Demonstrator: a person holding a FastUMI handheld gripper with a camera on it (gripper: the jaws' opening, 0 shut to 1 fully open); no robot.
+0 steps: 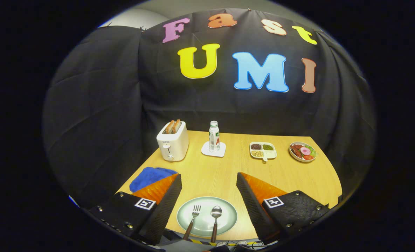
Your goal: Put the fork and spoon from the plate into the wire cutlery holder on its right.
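Note:
A pale green plate lies on the wooden table at its near edge, below and between my fingers. On it rest a fork at the left and a spoon at the right, side by side, heads pointing away, dark handles reaching over the plate's near rim. My gripper hovers above the plate, open wide, with nothing between its fingers. The left finger and right finger flank the plate.
Beyond the fingers stand a white toaster with bread, a water bottle on a white coaster, a divided dish of beans and a bowl of food. A blue cloth lies left of the left finger.

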